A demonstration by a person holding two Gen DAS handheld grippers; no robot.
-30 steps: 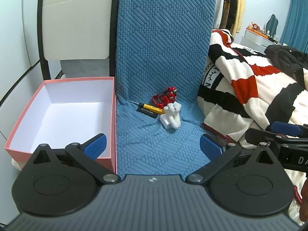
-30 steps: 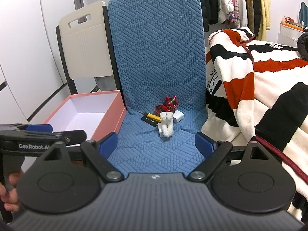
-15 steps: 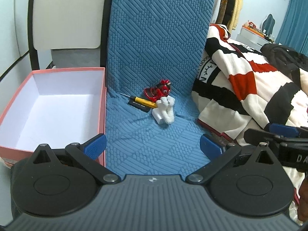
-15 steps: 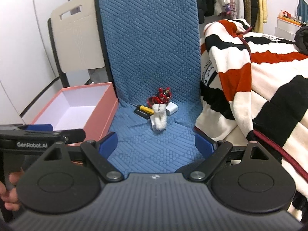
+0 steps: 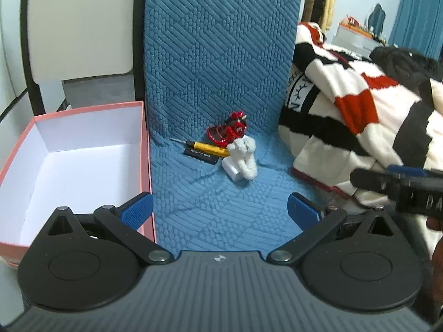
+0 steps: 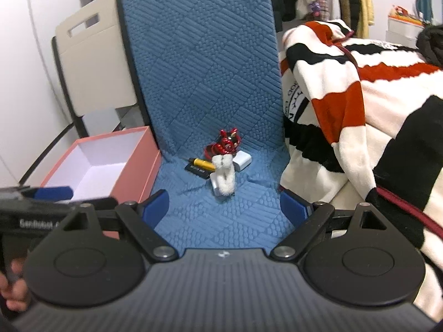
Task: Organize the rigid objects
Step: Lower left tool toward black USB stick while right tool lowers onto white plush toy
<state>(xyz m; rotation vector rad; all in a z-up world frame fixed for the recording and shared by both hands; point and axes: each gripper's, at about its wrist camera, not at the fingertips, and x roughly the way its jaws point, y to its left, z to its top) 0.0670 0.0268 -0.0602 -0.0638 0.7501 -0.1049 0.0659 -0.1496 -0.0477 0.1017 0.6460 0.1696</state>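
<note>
Both grippers have moved closer to the cluster: left gripper [image 5: 220, 211] and right gripper [image 6: 224, 203], jaws apart and empty, face the screwdriver [image 5: 206, 147], red charm [image 5: 231, 130] and white plush [image 6: 223, 175] ahead; pink box [image 5: 146, 149] lies beside the left jaw.

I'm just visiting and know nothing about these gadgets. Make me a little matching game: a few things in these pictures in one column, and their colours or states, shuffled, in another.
Things:
1. pink box
2. screwdriver
3. fluffy toy
4. left gripper

Descriptions:
A. white, lying on a white charger
B. wide open, holding nothing
C. yellow handle, lying on the blue mat
D. nothing inside, white interior

Pairs: 1-D, 2-C, 3-A, 4-B
</note>
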